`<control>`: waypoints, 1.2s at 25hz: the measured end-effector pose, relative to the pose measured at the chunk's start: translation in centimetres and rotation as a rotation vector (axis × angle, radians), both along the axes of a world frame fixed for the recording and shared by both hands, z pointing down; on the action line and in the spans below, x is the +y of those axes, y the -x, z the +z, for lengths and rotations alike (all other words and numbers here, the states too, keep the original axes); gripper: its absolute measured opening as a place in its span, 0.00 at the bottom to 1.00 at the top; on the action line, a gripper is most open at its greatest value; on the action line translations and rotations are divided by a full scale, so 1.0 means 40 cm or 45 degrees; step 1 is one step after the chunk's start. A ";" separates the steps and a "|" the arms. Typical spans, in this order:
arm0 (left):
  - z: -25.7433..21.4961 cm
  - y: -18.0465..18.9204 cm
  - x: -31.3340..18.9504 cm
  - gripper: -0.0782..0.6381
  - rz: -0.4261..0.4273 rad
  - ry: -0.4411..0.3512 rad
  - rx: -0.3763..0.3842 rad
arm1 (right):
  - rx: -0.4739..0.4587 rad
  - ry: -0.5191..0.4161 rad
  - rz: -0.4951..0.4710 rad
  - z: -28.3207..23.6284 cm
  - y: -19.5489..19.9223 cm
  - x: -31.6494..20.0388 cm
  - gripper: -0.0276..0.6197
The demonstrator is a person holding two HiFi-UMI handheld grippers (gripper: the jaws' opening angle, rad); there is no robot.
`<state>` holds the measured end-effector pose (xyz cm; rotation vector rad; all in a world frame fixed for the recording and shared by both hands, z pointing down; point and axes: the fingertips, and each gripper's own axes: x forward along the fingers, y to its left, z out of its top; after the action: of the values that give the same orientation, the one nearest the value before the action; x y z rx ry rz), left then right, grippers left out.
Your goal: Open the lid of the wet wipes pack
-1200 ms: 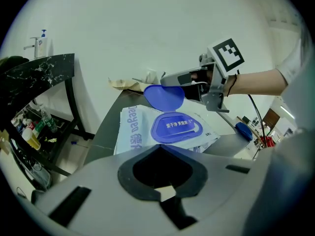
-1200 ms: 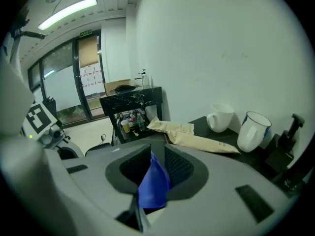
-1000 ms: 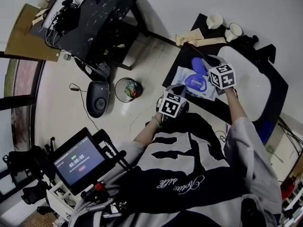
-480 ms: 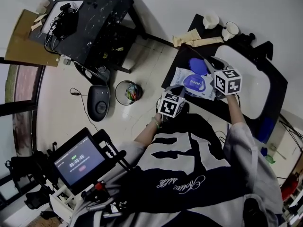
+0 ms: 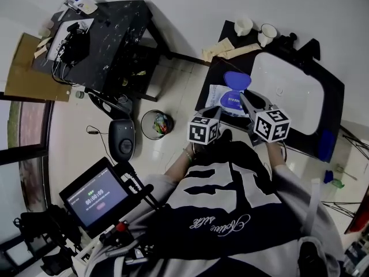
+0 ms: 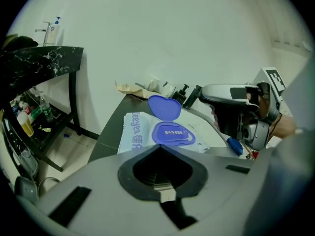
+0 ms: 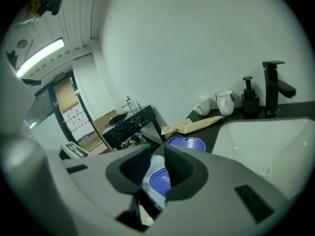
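Dark countertop (image 5: 210,77) runs along a pale wall, with a white sink basin (image 5: 288,91) set into it.

My left gripper (image 6: 158,147) has its jaws pressed together with nothing between them. It hangs at the near edge of the counter, tips aimed at the wet wipes pack (image 6: 130,132) just ahead, without touching it. My right gripper (image 7: 153,152) has its jaws a narrow gap apart and empty, and I see the pack through that gap. From the head view, the right gripper's tips sit over the pack's sink-side end. I cannot tell whether they touch it.

The pack lies flat on the counter between the two grippers. Its long axis seems to run from the counter's free end toward the basin. Its blue lid (image 6: 165,107) is already open, tipped up and back on its far-side hinge toward the wall, and the blue oval frame (image 6: 173,133) faces up.

One end of the pack lies close to the counter's edge, with the floor and a waste bin (image 5: 155,108) below. The other end is just beside the basin rim. Beyond the lid there is bare counter, then crumpled tan paper (image 7: 192,124), two cups (image 5: 266,34), a soap pump (image 7: 250,102) and the faucet (image 7: 275,85).
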<state>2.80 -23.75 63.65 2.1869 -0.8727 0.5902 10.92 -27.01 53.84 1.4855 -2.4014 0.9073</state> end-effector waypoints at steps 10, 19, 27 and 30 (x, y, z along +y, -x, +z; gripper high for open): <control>-0.219 0.054 0.052 0.11 0.103 -0.205 0.149 | -0.036 -0.077 0.207 -0.070 0.086 0.137 0.04; -0.357 0.114 0.193 0.11 0.222 -0.289 0.313 | -0.056 -0.119 0.354 -0.096 0.169 0.276 0.04; -0.386 0.132 0.273 0.11 0.227 -0.249 0.410 | 0.062 -0.113 0.412 -0.111 0.193 0.373 0.04; -0.392 0.121 0.311 0.11 0.240 -0.261 0.408 | 0.094 -0.120 0.419 -0.115 0.181 0.405 0.04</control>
<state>-2.03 -11.30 47.96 2.4791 -0.5817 0.2317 3.68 -10.83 49.25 1.9531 -2.2135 0.7907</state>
